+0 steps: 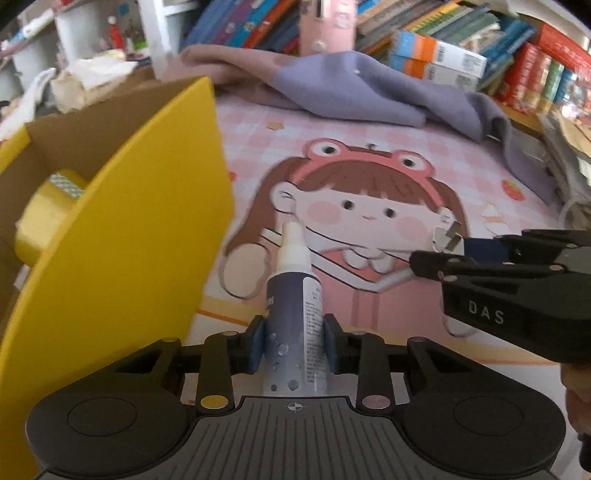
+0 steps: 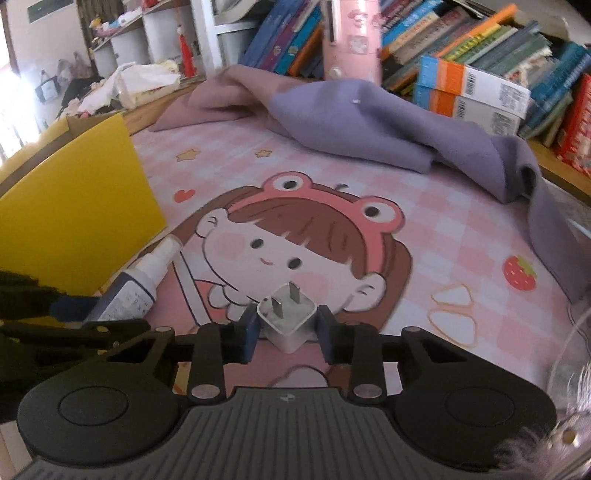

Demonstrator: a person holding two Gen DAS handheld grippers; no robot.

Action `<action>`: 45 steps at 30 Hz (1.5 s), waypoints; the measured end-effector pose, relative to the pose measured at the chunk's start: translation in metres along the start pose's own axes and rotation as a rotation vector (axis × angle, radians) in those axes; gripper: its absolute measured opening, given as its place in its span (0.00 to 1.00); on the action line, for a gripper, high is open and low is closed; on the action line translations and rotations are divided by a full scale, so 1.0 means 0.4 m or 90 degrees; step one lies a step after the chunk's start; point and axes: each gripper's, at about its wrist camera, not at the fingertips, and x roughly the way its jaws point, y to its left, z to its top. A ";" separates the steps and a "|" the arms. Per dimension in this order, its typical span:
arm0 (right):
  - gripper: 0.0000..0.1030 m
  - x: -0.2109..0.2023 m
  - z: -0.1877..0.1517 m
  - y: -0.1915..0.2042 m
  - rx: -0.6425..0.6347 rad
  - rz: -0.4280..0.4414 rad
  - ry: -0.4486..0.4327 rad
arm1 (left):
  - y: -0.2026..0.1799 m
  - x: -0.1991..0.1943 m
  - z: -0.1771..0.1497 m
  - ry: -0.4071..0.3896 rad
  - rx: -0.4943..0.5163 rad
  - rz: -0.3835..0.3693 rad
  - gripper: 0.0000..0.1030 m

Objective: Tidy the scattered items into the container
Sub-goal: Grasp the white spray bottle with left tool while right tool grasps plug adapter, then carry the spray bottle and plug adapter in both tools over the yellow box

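A dark blue spray bottle (image 1: 295, 321) with a white cap lies on the cartoon mat (image 1: 369, 155), cap pointing away. My left gripper (image 1: 294, 343) is shut on its body, a blue pad against each side. Just to its left stands the yellow cardboard box (image 1: 147, 221), flap up, with a yellow tape roll (image 1: 48, 218) inside. My right gripper (image 2: 287, 332) is shut on a white plug adapter (image 2: 286, 321), its two prongs pointing up and away. In the left wrist view the right gripper (image 1: 448, 251) sits at the right with the adapter (image 1: 443, 236). The bottle (image 2: 136, 284) also shows in the right wrist view, beside the box (image 2: 74, 206).
A crumpled purple and mauve cloth (image 1: 351, 85) lies across the far side of the mat. Behind it are stacked books (image 1: 461, 37) and a pink cylinder (image 1: 325, 26). A clear plastic object (image 2: 569, 350) sits at the right edge of the right wrist view.
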 end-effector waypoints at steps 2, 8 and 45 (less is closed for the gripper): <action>0.30 -0.013 -0.013 -0.009 0.004 -0.007 -0.003 | -0.011 -0.002 -0.002 0.003 0.019 -0.002 0.31; 0.31 -0.030 -0.037 -0.011 -0.001 -0.018 -0.013 | -0.011 0.009 0.015 -0.001 0.025 0.008 0.37; 0.29 -0.314 -0.114 0.106 0.027 -0.020 -0.043 | 0.064 -0.268 -0.077 -0.046 -0.010 -0.177 0.30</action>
